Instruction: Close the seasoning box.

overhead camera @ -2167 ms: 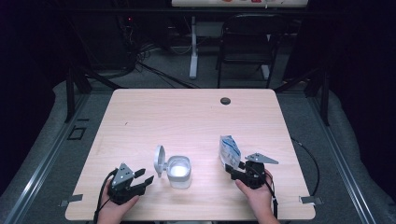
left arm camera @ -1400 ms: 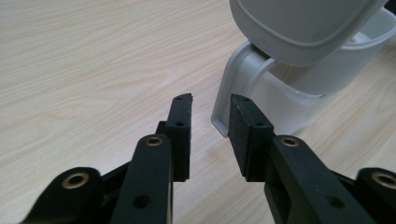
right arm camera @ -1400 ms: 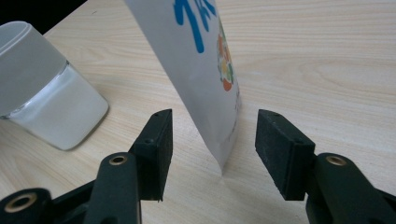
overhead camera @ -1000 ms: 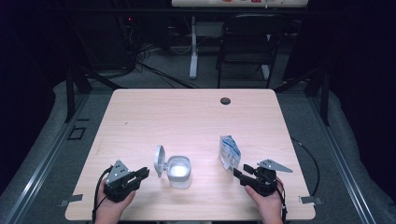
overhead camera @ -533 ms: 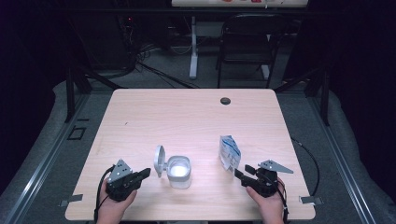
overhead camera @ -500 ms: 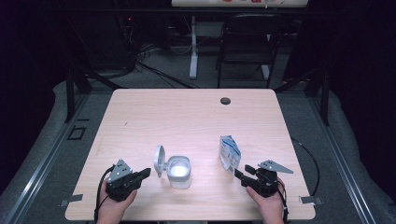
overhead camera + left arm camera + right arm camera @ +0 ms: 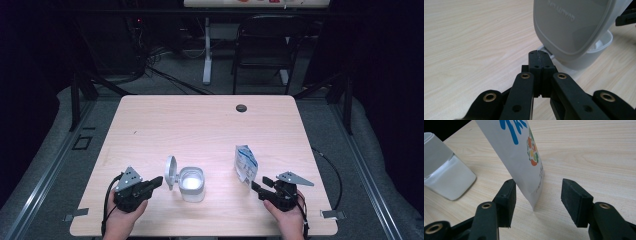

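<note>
White printed paper sachet (image 7: 519,152) upright between parted right gripper (image 7: 537,200) jaws, nearer one pad, untouched; likely light, floppy, crushable, so pinch low edge gently; left gripper (image 7: 539,53) clenched empty just before frosted flip-lid plastic container (image 7: 574,30).

My jaws are matt black plastic with brass-coloured rivets. The table (image 7: 200,125) is pale, smooth wood grain. The container (image 7: 191,183) is frosted translucent plastic, its lid (image 7: 574,25) matt grey. The pouch (image 7: 516,152) looks printed, slightly glossy.
</note>
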### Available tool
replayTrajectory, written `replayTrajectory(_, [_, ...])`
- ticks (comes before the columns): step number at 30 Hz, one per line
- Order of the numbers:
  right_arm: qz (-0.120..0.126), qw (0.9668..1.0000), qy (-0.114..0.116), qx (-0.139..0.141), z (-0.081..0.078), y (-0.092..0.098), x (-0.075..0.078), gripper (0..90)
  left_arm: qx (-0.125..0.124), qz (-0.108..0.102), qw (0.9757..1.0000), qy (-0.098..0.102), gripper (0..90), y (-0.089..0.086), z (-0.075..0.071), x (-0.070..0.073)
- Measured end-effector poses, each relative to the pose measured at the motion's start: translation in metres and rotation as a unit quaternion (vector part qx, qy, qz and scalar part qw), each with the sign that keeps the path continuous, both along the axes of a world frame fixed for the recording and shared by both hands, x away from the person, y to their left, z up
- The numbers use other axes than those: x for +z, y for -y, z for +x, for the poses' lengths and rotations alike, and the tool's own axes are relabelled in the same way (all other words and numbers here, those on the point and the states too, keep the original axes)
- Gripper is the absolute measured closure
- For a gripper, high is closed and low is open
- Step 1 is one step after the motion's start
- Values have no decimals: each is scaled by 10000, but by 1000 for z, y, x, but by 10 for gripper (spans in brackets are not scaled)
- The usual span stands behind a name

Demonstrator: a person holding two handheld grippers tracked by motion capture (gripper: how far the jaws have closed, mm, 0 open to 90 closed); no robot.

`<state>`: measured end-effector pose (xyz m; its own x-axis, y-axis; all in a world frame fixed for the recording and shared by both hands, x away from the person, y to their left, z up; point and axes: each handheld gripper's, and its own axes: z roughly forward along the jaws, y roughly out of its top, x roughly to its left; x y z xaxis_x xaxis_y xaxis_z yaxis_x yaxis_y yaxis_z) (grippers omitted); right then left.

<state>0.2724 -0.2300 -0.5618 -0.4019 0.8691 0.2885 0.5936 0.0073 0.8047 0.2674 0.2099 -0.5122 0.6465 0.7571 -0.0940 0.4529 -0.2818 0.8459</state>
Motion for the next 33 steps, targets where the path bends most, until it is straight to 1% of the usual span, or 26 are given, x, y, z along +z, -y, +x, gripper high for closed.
replayTrajectory(1, [-2, 10000, 9, -19, 0, 0, 0, 461, -13, -53, 10000, 13, 900, 1, 1, 1])
replayTrajectory(2, [-2, 10000, 11, -23, 1, 0, -1, 461, -51, -7, 10000, 17, 900, 1, 1, 3])
replayTrajectory(3, [20, 10000, 9, -18, 1, 0, -1, 461, -26, -41, 10000, 30, 900, 2, 1, 4])
replayTrajectory(4, [24, 10000, -2, -13, 1, -1, -1, 460, -30, -18, 10000, 10, 900, 2, 2, 5])
replayTrajectory(5, [34, 10000, 10, -9, 1, -1, -2, 461, -26, -66, 10000, 53, 900, 3, 2, 5])
replayTrajectory(9, [1, 10000, -24, 16, 2, -3, -3, 458, -53, -56, 10000, 12, 900, 2, 3, 7])
replayTrajectory(13, [-12, 10000, -5, -6, 1, -2, -2, 458, -44, -85, 9999, 56, 900, 2, 2, 10])
replayTrajectory(15, [26, 10000, 0, -7, 1, -2, -2, 457, -58, -73, 10000, 23, 900, 1, 3, 12])
replayTrajectory(17, [-33, 10000, -34, -13, 2, 0, -2, 456, -71, -84, 9999, 34, 900, 0, 3, 14])
replayTrajectory(18, [-22, 10000, -45, -31, 2, 0, -3, 456, -62, -92, 9999, 70, 900, 1, 3, 15])
replayTrajectory(19, [-11, 10000, -55, -30, 2, 1, -3, 455, -78, -54, 9999, 35, 900, 1, 3, 16])
replayTrajectory(20, [7, 10000, -47, -38, 2, 1, -3, 456, -80, -101, 9999, 75, 900, 1, 3, 17])
replayTrajectory(23, [4, 10000, -45, -60, 3, 2, -3, 455, -80, -74, 9999, 93, 900, 3, 4, 21])
replayTrajectory(25, [48, 10000, -39, -78, 3, 2, -3, 455, -94, -117, 9998, 125, 900, 4, 4, 23])
replayTrajectory(26, [58, 9999, -39, -74, 3, 2, -3, 455, -113, -81, 9998, 127, 900, 4, 4, 25])
replayTrajectory(27, [38, 10000, -35, -69, 3, 3, -3, 455, -117, -112, 9998, 140, 900, 5, 5, 25])
replayTrajectory(28, [89, 9999, -13, -91, 3, 3, -3, 455, -130, -100, 9998, 123, 900, 6, 5, 26])
replayTrajectory(29, [97, 9999, -17, -88, 3, 3, -3, 455, -140, -157, 9996, 162, 900, 7, 5, 26])
replayTrajectory(30, [84, 9999, -27, -106, 3, 4, -3, 455, -157, -115, 9997, 123, 900, 8, 5, 27])
replayTrajectory(31, [77, 9999, -29, -103, 3, 5, -3, 455, -176, -149, 9996, 164, 900, 9, 5, 28])
replayTrajectory(33, [105, 9999, -20, -128, 3, 5, -3, 455, -213, -135, 9996, 162, 900, 11, 4, 29])
